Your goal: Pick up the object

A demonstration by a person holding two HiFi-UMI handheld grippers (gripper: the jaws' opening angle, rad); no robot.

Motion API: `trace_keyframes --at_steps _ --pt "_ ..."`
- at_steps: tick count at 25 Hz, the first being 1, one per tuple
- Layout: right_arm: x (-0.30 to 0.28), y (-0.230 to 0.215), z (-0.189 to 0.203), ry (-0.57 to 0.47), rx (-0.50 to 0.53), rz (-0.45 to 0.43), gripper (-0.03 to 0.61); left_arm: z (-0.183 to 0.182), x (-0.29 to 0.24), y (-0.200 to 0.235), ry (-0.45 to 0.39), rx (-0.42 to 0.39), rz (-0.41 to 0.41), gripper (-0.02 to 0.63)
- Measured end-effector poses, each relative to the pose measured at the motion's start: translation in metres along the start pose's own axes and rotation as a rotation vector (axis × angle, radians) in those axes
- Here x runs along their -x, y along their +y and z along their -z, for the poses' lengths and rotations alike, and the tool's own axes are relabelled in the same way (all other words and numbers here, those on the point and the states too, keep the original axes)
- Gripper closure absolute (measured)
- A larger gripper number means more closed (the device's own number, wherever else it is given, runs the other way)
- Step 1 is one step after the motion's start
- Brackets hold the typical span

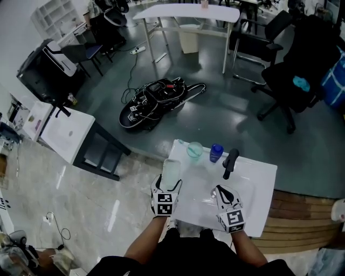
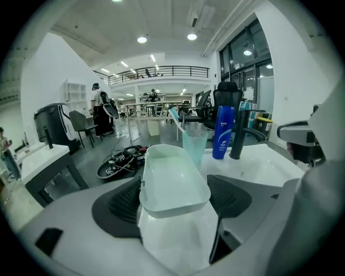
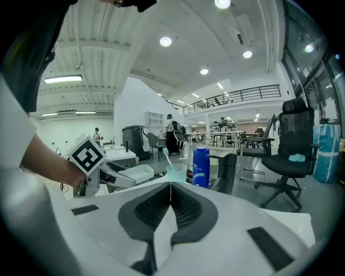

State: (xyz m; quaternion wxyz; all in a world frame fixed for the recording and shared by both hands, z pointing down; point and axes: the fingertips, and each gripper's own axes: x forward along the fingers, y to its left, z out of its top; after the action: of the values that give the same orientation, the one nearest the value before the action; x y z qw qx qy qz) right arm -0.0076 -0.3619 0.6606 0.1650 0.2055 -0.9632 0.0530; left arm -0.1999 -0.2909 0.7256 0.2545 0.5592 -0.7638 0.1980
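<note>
A white oblong plastic box (image 2: 173, 178) lies between my left gripper's (image 2: 175, 197) two dark pads, which press on its long sides. In the head view the box (image 1: 170, 173) is at the left edge of the white sink (image 1: 253, 183), with the left gripper (image 1: 170, 181) just behind it. My right gripper (image 1: 222, 192) hangs over the basin, shut with nothing in it; its jaws meet in the right gripper view (image 3: 170, 207), where the box (image 3: 135, 173) also shows at the left.
At the sink's back stand a green cup with a toothbrush (image 1: 194, 150), a blue bottle (image 1: 216, 152) and a black tap (image 1: 230, 161). A black bag (image 1: 153, 102), a white table (image 1: 188, 13) and office chairs (image 1: 291, 75) are on the floor beyond.
</note>
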Motion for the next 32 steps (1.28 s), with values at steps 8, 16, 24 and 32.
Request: trace_keyframes --at_steps 8,16,24,32 --pt "0.004 -0.001 -0.024 -0.052 0.044 0.032 0.560 -0.055 0.032 0.006 -0.155 0.021 0.011 0.212" --pt "0.009 -0.004 -0.050 -0.103 0.061 0.077 0.560 -0.095 0.067 0.003 -0.263 -0.024 0.032 0.212" --pt "0.012 -0.014 -0.065 -0.147 0.039 0.144 0.560 -0.108 0.085 0.000 -0.305 -0.057 0.044 0.212" --pt "0.007 -0.006 -0.077 -0.182 0.008 0.140 0.560 -0.120 0.096 0.000 -0.347 -0.045 0.069 0.212"
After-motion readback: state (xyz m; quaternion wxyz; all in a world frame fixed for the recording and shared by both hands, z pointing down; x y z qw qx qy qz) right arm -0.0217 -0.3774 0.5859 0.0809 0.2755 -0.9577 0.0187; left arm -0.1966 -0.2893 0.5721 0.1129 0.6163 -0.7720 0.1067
